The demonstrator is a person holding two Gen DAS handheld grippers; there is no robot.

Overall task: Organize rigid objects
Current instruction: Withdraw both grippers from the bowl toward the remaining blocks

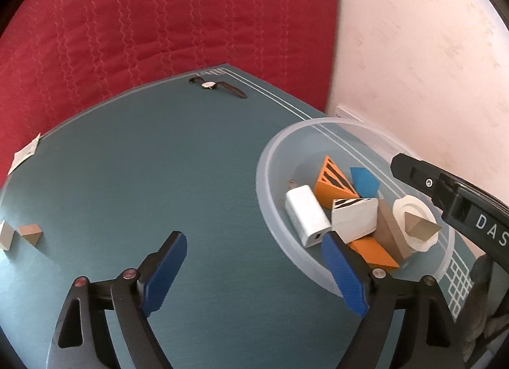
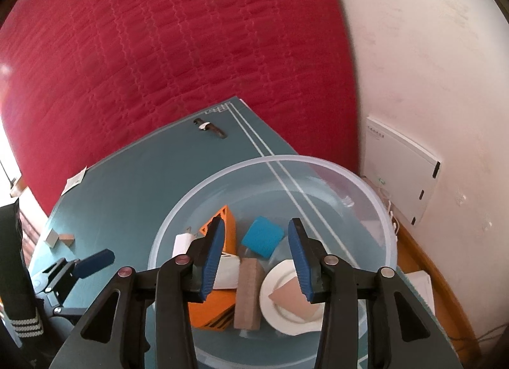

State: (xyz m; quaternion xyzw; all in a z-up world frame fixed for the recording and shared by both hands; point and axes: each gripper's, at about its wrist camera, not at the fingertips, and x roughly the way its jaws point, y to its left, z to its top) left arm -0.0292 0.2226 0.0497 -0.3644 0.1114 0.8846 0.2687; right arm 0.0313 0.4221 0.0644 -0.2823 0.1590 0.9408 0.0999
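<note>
Most blocks are already piled in the clear bowl (image 1: 270, 159) on the worktop (image 1: 159, 162), two wooden pieces (image 1: 30, 233) and a watch (image 1: 211, 84) are left out, and both the left gripper (image 1: 254, 269) and right gripper (image 2: 256, 261) are held open and empty.

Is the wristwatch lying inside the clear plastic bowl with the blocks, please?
No, the wristwatch lies on the green mat near its far edge, well apart from the clear bowl that holds the blocks.

Clear bowl (image 1: 270, 184) holds jumbled blocks (image 1: 334, 183), white charger (image 1: 307, 219), perhaps tape.
</note>
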